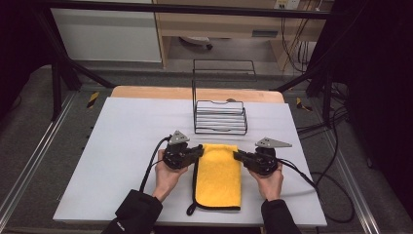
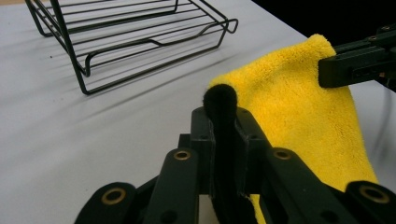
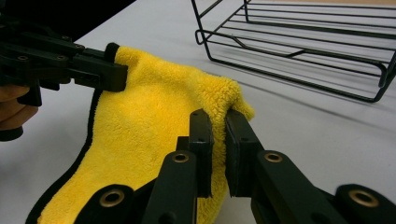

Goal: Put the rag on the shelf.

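Near the bench's (image 1: 122,146) front edge, my left hand-held gripper (image 1: 198,151) and right hand-held gripper (image 1: 238,156) are clamped on the yellow towel's (image 1: 218,178) far corners. Judgement: shallow bites may slip under uneven lifting, short of the wire rack (image 1: 220,117).

Yellow towel (image 1: 218,175) with black edging, black wire rack (image 1: 220,117), white table (image 1: 122,146).

No text, label, brand, number or sign can be read in any view. A small pale mark sits on the left sleeve (image 1: 120,225) in the high view, too small to make out. Yellow-and-black striped tape (image 1: 92,99) lies at the table's far corners, bearing no lettering. A wall plate (image 1: 286,4) at the top edge is too blurred to read.
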Available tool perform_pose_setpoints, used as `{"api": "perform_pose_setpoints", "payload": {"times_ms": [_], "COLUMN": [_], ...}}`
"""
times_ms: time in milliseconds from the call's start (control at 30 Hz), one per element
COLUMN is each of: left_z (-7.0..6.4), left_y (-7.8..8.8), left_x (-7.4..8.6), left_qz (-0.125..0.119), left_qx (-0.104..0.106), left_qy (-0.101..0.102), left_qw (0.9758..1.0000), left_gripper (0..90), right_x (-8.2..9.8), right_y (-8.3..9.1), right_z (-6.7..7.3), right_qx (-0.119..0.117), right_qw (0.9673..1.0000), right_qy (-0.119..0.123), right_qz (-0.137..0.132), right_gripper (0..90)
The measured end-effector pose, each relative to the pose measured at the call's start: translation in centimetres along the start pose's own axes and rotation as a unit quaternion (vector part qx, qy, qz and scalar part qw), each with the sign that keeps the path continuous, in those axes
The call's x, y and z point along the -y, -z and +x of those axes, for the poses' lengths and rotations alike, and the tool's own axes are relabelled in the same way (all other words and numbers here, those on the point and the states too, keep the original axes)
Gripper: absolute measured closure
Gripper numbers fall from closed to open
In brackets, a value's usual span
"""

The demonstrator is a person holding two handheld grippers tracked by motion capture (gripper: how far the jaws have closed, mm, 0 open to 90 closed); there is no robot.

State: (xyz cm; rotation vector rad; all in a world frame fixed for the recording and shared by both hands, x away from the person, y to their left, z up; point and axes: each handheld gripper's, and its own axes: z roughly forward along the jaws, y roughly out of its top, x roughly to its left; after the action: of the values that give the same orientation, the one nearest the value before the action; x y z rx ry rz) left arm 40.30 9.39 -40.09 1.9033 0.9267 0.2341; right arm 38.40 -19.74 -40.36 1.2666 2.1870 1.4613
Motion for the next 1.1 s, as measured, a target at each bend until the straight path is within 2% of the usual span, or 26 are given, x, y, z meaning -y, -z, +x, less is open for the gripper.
{"api": "perform_pose_setpoints", "payload": {"times_ms": [333, 633, 1100], "left_z": [-0.7, -1.0, -1.6], "left_y": [1.0, 1.9, 3.1], "left_x": [-0.6, -1.1, -1.8], "left_qz": [-0.026, -0.050, -0.104], "left_qx": [0.005, 0.004, 0.003], "left_qy": [-0.005, -0.012, -0.025], "left_qw": [0.9996, 0.9987, 0.9942], "left_gripper": [79.7, 79.7, 79.7], "right_x": [-0.6, -1.3, -2.3], "right_y": [1.5, 2.2, 3.4], "right_z": [1.1, 1.7, 2.6], "right_qx": [0.006, 0.014, 0.015], "right_qw": [0.9995, 0.9982, 0.9951], "right_qy": [0.019, 0.032, 0.045], "right_qz": [-0.025, -0.049, -0.087], "right_gripper": [82.8, 82.8, 82.9]}}
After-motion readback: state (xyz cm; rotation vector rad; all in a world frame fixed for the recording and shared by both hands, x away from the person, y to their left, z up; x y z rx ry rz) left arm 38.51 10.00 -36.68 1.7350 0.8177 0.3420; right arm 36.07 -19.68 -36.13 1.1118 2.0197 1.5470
